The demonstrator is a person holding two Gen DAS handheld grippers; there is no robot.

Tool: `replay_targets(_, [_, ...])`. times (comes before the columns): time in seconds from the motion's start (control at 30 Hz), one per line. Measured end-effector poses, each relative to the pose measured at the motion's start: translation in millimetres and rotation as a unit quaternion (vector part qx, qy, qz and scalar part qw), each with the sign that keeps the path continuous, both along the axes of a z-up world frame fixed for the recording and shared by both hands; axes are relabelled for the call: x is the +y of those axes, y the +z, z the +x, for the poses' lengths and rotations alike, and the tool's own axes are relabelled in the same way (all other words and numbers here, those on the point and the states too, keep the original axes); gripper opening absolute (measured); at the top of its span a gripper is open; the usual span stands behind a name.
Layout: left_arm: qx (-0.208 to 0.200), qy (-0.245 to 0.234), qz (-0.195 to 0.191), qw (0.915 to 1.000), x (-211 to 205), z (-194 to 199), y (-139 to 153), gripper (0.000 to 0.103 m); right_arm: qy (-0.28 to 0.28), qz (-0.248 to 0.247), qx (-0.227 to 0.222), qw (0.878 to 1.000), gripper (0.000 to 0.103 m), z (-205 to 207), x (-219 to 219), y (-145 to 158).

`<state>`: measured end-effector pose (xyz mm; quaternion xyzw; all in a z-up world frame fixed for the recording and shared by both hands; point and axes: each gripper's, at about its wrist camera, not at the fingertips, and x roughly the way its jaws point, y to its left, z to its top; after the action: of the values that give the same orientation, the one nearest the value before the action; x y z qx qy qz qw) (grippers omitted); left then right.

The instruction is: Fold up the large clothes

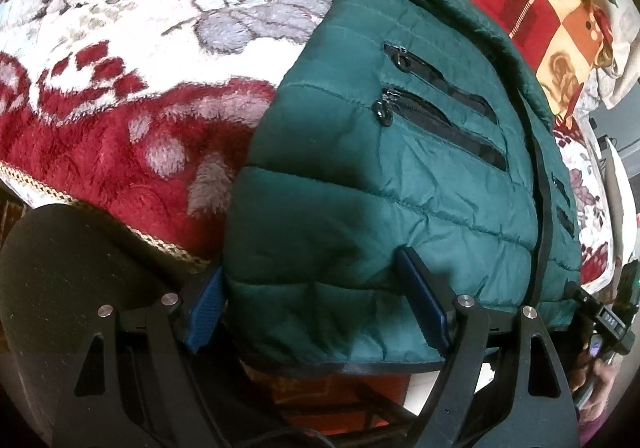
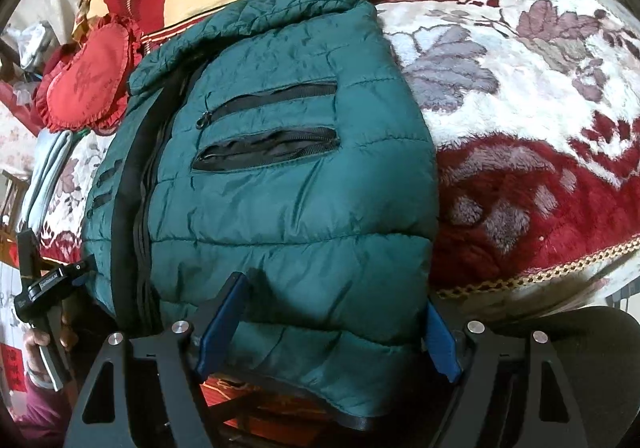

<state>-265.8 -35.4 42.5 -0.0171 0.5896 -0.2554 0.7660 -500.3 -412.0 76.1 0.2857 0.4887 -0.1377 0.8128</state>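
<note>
Both our left gripper (image 1: 316, 312) and right gripper (image 2: 332, 324) straddle the puffy dark-green quilted jacket's (image 1: 400, 151) hem at frame bottom, fingers wide. We should close on equal bites and lift evenly toward the collar at the top.

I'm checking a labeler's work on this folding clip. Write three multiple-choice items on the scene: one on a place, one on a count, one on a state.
1. Where does the jacket lie?
A. on a bare wooden floor
B. on a red and white floral blanket
C. on a hanger

2. How many zipped pockets show on the jacket panel facing the right wrist camera?
A. two
B. five
C. none

3. How do the left gripper fingers stand?
A. shut tight on nothing
B. out of view
C. spread, one on each side of the jacket's near edge

Answers:
1 B: plush blanket shows around the jacket in both views.
2 A: two black zippers run across that panel.
3 C: both blue fingers show far apart with green fabric between them; the right gripper looks the same.
</note>
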Motion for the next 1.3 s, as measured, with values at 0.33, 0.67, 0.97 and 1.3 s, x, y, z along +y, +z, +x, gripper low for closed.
replay_targets(0.33, [-0.005, 0.001, 0.002, 1.0, -5.0, -1.2, -2.3, 0.082, -0.005, 0.013, 0.001, 1.0, 0.08, -4.5, -1.6, -6.6])
replay_targets(0.67, [-0.026, -0.026, 0.012, 0.9993, -12.9, -7.6, 1.8, 0.053, 0.014, -0.003, -0.029, 0.999, 0.025, -6.5, 6.8, 2.9])
replay_targets(0.97, [-0.048, -0.045, -0.032, 0.9974, -10.4, -7.7, 38.6, 0.015, 0.016, 0.037, -0.139, 0.989, 0.014, -7.3, -2.6, 51.2])
replay_targets(1.3, [-0.112, -0.036, -0.083, 0.9896, -16.0, 8.5, 103.9, 0.013, -0.002, 0.04, -0.21, 0.977, 0.014, 21.5, -26.1, 104.6])
